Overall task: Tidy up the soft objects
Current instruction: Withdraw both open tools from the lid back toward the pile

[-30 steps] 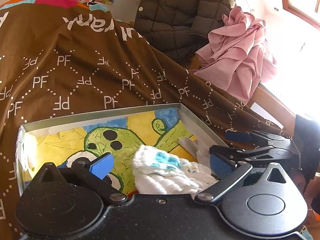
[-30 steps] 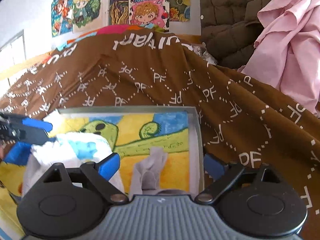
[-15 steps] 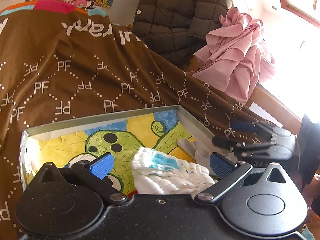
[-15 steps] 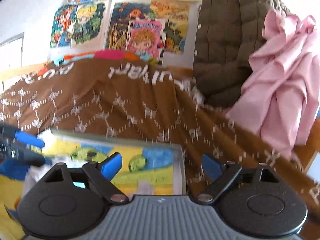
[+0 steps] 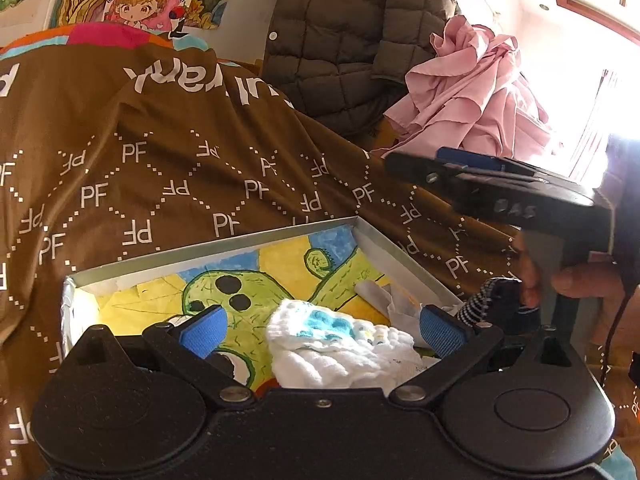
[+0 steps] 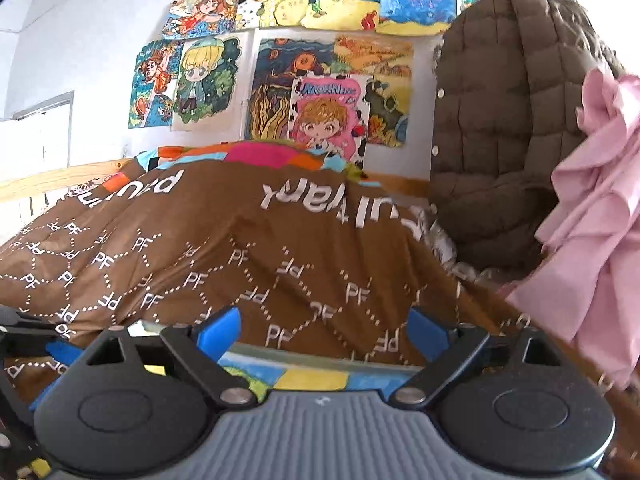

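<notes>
We see our right gripper (image 6: 324,330) with its blue fingers wide apart and nothing between them. Just below them peeks the box (image 6: 312,378) with a colourful drawing. Behind is a brown blanket (image 6: 240,248), wall drawings (image 6: 320,80), a brown puffy coat (image 6: 512,128) and pink cloth (image 6: 600,220).

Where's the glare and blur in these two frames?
Left wrist view: window at upper right is blown out, washing the pink cloth's edge; box and white cloth are sharp; right gripper slightly smeared. Right wrist view: evenly lit, posters sharp, slight motion smear on the pink cloth at right; strong fisheye bending at the edges.
</notes>
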